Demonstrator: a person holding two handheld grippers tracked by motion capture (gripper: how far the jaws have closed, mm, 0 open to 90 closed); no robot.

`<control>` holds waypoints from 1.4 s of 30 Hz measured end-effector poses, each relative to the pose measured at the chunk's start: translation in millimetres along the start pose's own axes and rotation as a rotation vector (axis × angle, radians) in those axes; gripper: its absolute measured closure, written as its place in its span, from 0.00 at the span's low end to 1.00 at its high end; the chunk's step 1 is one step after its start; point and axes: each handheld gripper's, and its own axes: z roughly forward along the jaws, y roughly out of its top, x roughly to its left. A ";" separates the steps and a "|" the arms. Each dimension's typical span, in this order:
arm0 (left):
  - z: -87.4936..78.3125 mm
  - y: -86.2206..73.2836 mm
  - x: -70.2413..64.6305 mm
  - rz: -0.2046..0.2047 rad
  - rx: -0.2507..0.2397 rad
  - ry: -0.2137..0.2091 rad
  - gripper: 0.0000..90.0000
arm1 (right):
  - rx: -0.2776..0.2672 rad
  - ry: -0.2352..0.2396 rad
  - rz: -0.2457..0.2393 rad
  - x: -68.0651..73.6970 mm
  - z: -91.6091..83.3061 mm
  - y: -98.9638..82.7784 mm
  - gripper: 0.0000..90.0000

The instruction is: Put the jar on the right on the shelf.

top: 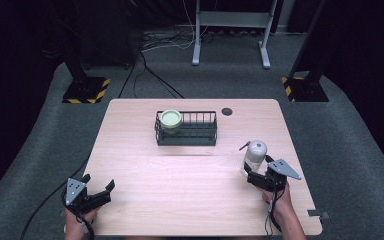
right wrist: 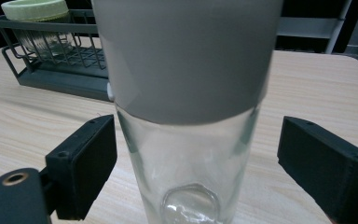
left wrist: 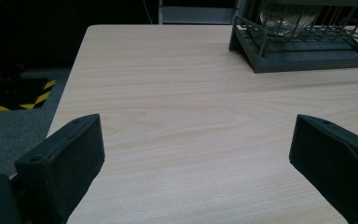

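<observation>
A clear glass bottle (top: 255, 155) with a grey top stands upright on the right side of the wooden table (top: 180, 170). My right gripper (top: 252, 176) reaches it from the near side. In the right gripper view the bottle (right wrist: 186, 177) stands between the two jaws of my right gripper (right wrist: 198, 154). The left pad is right at the glass and the right pad is a little apart from it, so the gripper is open. My left gripper (top: 100, 192) rests at the near left corner, open, and in its own view nothing lies between the jaws of the left gripper (left wrist: 196, 144).
A black wire basket (top: 186, 128) sits at the middle back of the table, and a jar with a pale green lid (top: 171, 119) stands in its left end. A dark round hole (top: 227, 111) lies behind the basket. Striped stand bases (top: 86, 91) and cables lie on the floor beyond.
</observation>
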 end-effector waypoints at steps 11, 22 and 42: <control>0.5 0.1 -0.3 0.002 0.003 -0.001 0.03 | 0.021 0.000 0.012 -0.5 9.5 -0.4 0.22; 0.4 0.0 -1.0 0.009 0.005 -0.003 0.03 | 0.022 -0.005 -0.009 3.8 11.7 2.4 0.32; 3.6 0.2 -5.9 0.050 0.030 0.002 0.04 | 0.041 -0.001 -0.030 22.3 25.4 22.2 0.32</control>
